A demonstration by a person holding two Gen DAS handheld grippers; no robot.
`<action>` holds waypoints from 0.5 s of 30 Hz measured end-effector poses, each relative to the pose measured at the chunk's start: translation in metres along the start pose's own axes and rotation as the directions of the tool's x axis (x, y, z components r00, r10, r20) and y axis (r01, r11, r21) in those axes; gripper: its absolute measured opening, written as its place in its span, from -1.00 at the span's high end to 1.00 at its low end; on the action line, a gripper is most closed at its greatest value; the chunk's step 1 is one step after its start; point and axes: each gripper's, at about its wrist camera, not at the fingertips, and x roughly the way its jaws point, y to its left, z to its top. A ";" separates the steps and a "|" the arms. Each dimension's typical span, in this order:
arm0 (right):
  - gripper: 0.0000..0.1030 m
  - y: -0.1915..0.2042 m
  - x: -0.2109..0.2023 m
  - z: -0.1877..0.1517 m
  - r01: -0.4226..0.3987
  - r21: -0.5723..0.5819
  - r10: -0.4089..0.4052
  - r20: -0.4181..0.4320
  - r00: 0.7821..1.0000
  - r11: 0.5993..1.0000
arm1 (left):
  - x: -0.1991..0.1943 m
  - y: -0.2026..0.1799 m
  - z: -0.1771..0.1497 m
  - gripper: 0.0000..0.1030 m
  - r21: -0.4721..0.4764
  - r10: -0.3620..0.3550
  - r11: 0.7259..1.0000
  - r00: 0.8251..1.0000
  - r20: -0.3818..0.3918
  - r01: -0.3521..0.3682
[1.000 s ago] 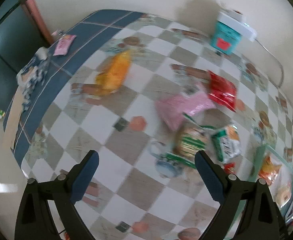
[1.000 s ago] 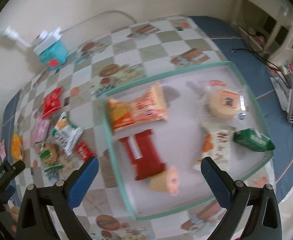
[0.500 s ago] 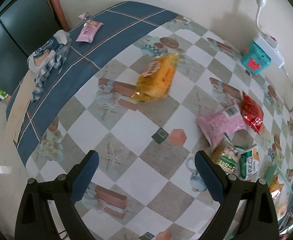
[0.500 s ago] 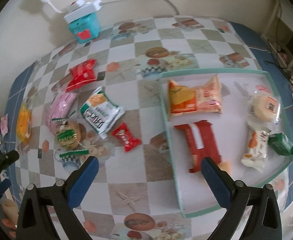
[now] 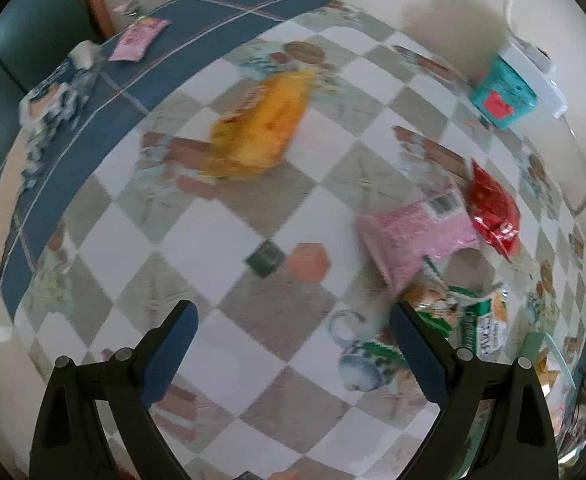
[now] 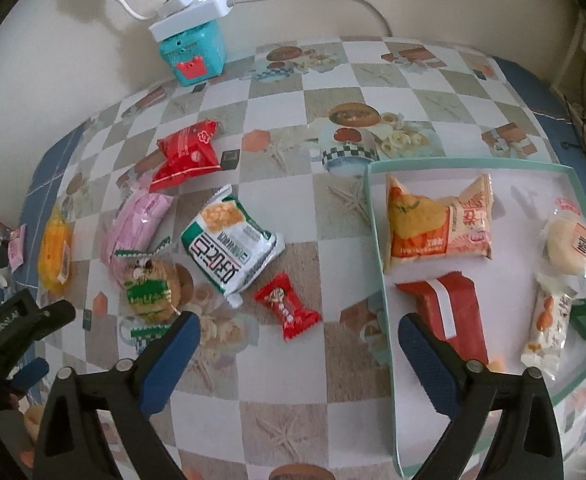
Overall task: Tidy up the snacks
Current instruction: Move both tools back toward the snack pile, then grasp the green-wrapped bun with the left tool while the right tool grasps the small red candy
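My right gripper [image 6: 298, 322] hangs over the checked tablecloth, its jaws closing. A small red candy [image 6: 287, 306] lies on the cloth between them, untouched. Beyond it are a green-and-white packet [image 6: 229, 244], a cookie packet [image 6: 151, 286], a pink packet [image 6: 133, 228], a red packet [image 6: 187, 152] and a yellow packet [image 6: 55, 252]. The glass tray [image 6: 377, 240] at right holds several snacks, among them an orange packet [image 6: 437, 220] and a red bar [image 6: 449, 316]. My left gripper [image 5: 293, 308] is open over bare cloth, the yellow packet [image 5: 261, 128] ahead of it and the pink packet [image 5: 409, 236] to its right.
A teal box [image 6: 193, 54] with a white power strip on top stands against the back wall. A small pink packet [image 5: 137, 38] and a crumpled wrapper [image 5: 49, 108] lie on the blue border at far left. The table edge runs along the left.
The right view has swung from over the tray to the loose snacks left of it and sunk lower. The left view has shifted left toward the yellow packet and dropped closer to the cloth.
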 end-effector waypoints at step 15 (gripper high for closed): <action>-0.41 0.016 0.025 0.000 -0.055 -0.088 0.058 0.026 0.998 0.995 | 0.023 -0.059 -0.011 -0.87 0.196 -0.076 0.978 0.997 -0.025 0.079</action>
